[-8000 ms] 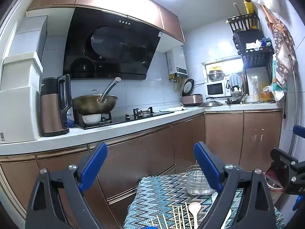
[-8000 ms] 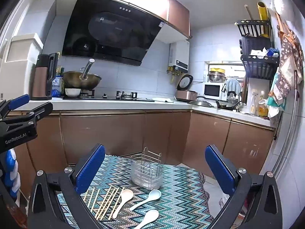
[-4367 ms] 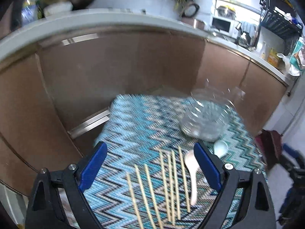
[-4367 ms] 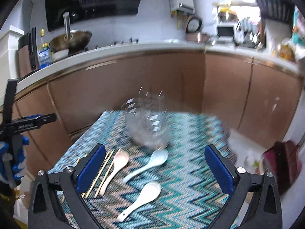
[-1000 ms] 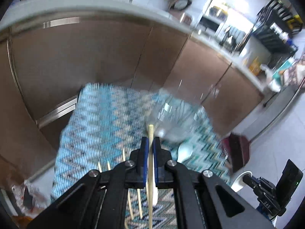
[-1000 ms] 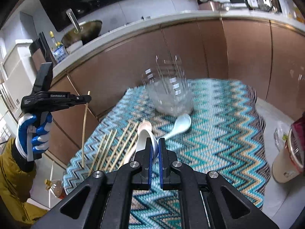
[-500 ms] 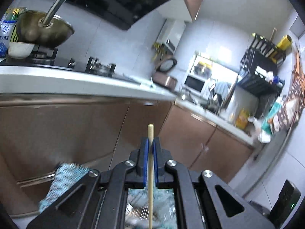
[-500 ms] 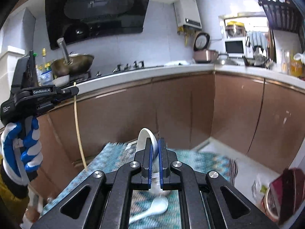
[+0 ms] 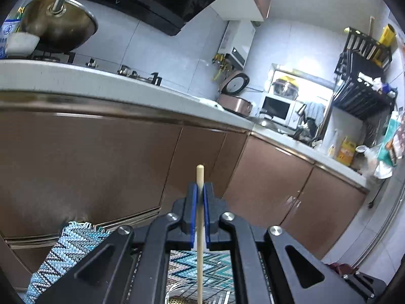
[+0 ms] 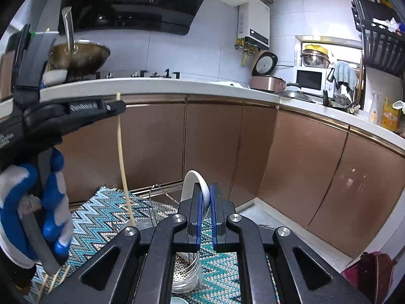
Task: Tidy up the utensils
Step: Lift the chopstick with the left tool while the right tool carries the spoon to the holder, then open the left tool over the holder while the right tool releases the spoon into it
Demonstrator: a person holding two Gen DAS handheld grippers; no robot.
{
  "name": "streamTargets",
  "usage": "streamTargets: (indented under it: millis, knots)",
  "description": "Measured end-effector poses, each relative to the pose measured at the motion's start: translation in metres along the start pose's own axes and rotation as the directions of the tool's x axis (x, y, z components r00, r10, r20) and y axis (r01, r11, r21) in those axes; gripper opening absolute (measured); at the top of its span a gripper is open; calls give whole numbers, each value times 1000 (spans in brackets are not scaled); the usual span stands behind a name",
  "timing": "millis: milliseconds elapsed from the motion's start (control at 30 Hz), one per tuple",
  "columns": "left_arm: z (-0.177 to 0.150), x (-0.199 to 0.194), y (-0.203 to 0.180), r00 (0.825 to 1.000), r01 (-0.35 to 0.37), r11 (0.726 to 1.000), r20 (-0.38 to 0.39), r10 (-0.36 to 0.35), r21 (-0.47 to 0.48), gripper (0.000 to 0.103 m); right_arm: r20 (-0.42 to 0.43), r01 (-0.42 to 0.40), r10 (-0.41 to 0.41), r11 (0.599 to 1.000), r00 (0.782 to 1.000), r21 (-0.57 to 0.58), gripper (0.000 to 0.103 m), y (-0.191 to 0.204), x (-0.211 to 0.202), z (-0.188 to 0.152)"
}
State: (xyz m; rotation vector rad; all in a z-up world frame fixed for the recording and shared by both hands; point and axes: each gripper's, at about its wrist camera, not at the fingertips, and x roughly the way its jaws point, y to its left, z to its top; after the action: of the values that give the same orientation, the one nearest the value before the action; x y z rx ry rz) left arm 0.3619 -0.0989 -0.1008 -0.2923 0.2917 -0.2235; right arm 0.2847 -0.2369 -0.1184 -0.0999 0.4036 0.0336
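Chopstick (image 9: 200, 228) upright in left gripper (image 9: 200, 197), above holder (image 9: 187, 291).

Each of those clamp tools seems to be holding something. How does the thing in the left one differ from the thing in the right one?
The left gripper pinches a chopstick: thin, straight, pale wood. The right gripper pinches a spoon: white, glossy, with a broad rounded bowl. The chopstick hangs long below its jaws, with only a short tip above them. The spoon's bowl rises above its jaws; its handle is mostly hidden. Both are clamped upright over the wire utensil holder on the zigzag cloth.
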Motion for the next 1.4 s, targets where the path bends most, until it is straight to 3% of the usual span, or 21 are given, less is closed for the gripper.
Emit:
streamTargets:
  millis: [133,233,300,367,433,500,767,1067,1400]
  knots:
    - [-18,5,4,1000,-13,1000,-6,13,8,5,-24,-5,6,1000,1000,3,7,3,15,-14]
    - [-26,-2,9,1000,-14,1000,-5,14,8,6,-31,-32,32,999,999,26,15,4,16,-23]
    - [-28,-13,10,1000,-6,1000,-10,7,16,8,-23,-36,37,998,999,43,27,2,12,-22]
    - [-24,-24,9,1000,-3,1000,-4,3,30,14,-7,-35,35,997,999,64,49,-1,6,-20]
    - [-19,-41,10,1000,-5,999,13,5,44,25,12,-34,34,996,999,76,51,-3,-4,-17]
    - [-12,-59,9,1000,-8,999,26,7,51,36,35,-26,23,996,999,80,60,-3,-19,-13]
    - [16,-135,12,997,-39,994,73,31,101,47,138,-22,4,991,990,129,101,-8,-91,4]
    - [39,-227,23,987,-81,989,147,63,122,66,252,52,-87,989,964,139,103,-14,-183,23]
    - [56,-315,33,976,-96,988,207,70,117,68,365,23,-74,990,928,140,103,0,-272,32]
